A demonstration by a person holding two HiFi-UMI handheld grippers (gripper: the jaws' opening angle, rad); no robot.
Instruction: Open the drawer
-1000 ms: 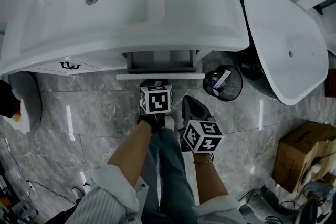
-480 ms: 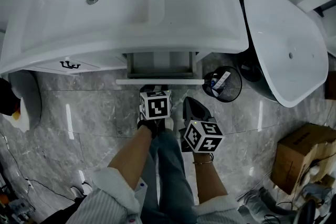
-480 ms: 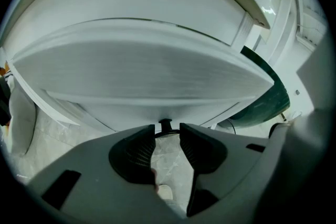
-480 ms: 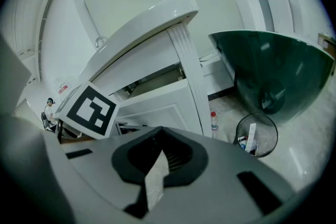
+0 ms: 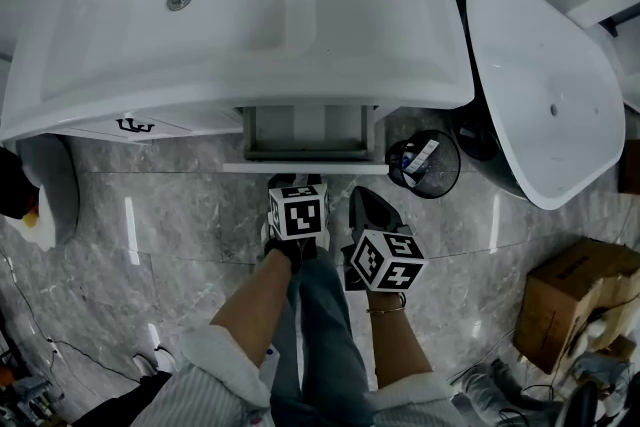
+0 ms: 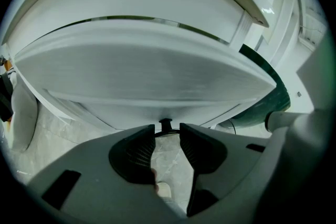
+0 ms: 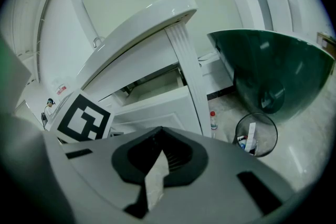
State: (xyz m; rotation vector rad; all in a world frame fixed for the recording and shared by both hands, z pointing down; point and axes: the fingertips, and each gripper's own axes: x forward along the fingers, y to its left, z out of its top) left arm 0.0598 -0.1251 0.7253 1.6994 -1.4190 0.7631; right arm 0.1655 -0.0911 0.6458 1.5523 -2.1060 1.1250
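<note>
Drawer (image 5: 300, 127) part-way out from under sink (image 5: 200, 15), white front (image 5: 305, 167) standing clear of cabinet (image 5: 100, 127). Black handle (image 6: 166, 124) at middle of front, clamped between tips of left tool (image 6: 167, 131), pads apart only by handle's width, marble floor (image 5: 180, 215) visible through gap behind. Left tool aimed steeply down at front, marker cube (image 5: 297, 212) just below front in head view. Right tool (image 7: 161, 129) just beside left, to its right and lower in head view, jaws clenched on nothing, touching no furniture. Second handle (image 5: 133, 125), also black, on cabinet left of drawer. Wire bin (image 5: 425, 158) with rubbish on floor right of drawer; white tub (image 5: 545, 75) beyond it; cardboard box (image 5: 575, 285) far right, well apart.
</note>
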